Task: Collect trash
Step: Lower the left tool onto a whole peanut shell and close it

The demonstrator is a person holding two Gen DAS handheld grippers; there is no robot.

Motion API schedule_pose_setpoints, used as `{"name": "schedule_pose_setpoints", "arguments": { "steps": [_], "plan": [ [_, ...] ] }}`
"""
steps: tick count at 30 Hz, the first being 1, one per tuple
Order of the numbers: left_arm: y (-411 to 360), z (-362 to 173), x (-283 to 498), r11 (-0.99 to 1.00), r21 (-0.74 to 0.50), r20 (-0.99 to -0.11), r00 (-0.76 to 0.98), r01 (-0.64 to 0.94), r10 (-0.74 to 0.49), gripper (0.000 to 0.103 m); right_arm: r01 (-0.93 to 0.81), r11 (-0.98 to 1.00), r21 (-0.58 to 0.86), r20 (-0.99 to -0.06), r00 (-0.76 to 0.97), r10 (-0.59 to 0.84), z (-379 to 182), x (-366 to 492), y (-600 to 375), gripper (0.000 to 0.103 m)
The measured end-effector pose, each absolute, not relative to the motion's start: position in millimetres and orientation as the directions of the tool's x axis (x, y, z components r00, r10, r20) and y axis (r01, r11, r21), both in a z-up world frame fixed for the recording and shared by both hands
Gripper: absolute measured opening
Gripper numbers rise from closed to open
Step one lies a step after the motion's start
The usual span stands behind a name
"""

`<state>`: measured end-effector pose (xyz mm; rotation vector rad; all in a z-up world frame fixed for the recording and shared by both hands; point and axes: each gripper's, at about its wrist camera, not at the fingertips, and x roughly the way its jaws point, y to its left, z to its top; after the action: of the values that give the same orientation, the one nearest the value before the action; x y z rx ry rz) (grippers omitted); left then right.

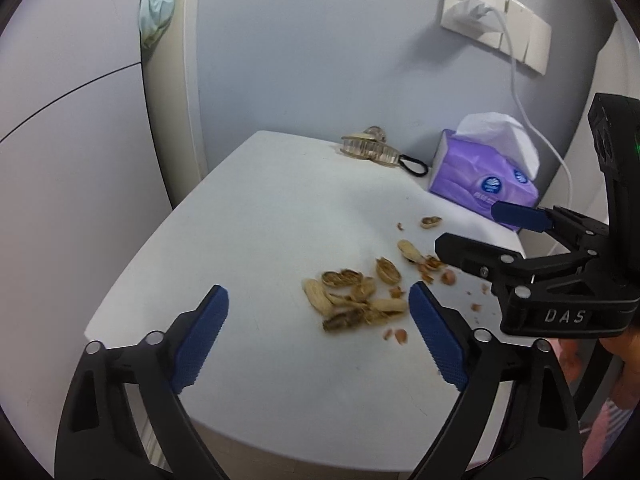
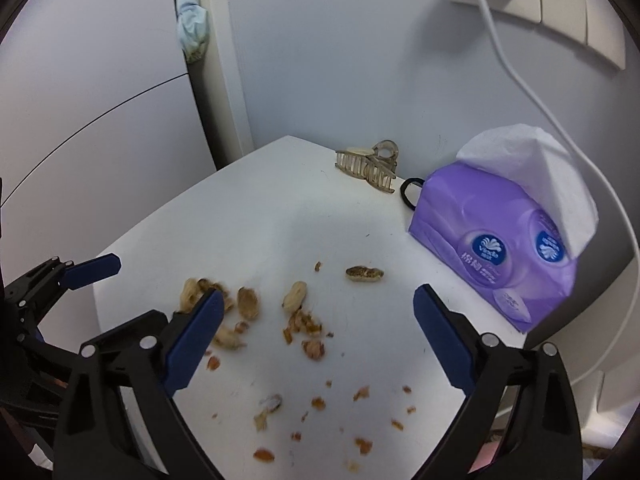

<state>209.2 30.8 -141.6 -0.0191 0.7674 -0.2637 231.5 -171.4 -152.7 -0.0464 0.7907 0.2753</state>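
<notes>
Peanut shells (image 1: 352, 296) and small husk bits lie scattered on a white tabletop (image 1: 260, 220). In the right wrist view the shells (image 2: 248, 304) and crumbs spread over the table's middle and front. My left gripper (image 1: 320, 308) is open and empty, just above the table beside the main shell pile. My right gripper (image 2: 316, 308) is open and empty above the shells; it also shows in the left wrist view (image 1: 480, 236) at the right. The left gripper shows at the left edge of the right wrist view (image 2: 80, 272).
A purple tissue pack (image 2: 500, 252) with a tissue sticking out stands at the back right. A hair claw clip (image 2: 368, 168) and a black hair tie (image 2: 410, 192) lie by the wall. A white charger cable (image 2: 520, 80) hangs from the wall socket.
</notes>
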Motion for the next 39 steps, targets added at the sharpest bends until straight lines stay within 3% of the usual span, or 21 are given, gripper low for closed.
{"name": "schedule_pose_setpoints", "arguments": {
  "steps": [2, 8, 18, 28, 32, 39],
  "plan": [
    [31.3, -146.8, 215.9, 0.967, -0.104, -0.691, 0.682, 0.231, -0.237, 0.079, -0.272, 0.96, 0.059, -0.718, 0.657, 0.23, -157.0, 238.7, -170.6, 0.077],
    [33.8, -156.8, 224.3, 0.971, -0.104, -0.695, 0.683, 0.215, -0.226, 0.07, -0.297, 0.954, 0.028, -0.729, 0.647, 0.223, -167.4, 245.3, -165.3, 0.075],
    [40.6, -167.6, 228.0, 0.978, -0.078, -0.701, 0.687, 0.195, -0.193, 0.045, -0.313, 0.949, 0.038, -0.743, 0.626, 0.237, -175.3, 252.4, -160.3, 0.06],
    [35.0, -172.9, 229.3, 0.978, -0.043, -0.702, 0.691, 0.202, -0.173, 0.043, -0.319, 0.948, 0.021, -0.757, 0.614, 0.224, -178.2, 257.7, -153.3, 0.057],
    [37.3, -170.9, 229.4, 0.98, -0.044, -0.701, 0.693, 0.192, -0.167, 0.03, -0.327, 0.945, 0.02, -0.765, 0.603, 0.225, -180.6, 259.9, -148.8, 0.051],
    [34.9, -168.5, 227.6, 0.978, -0.02, -0.698, 0.698, 0.207, -0.162, 0.03, -0.337, 0.941, 0.024, -0.785, 0.576, 0.227, -185.1, 260.0, -144.6, 0.043]
  ]
}}
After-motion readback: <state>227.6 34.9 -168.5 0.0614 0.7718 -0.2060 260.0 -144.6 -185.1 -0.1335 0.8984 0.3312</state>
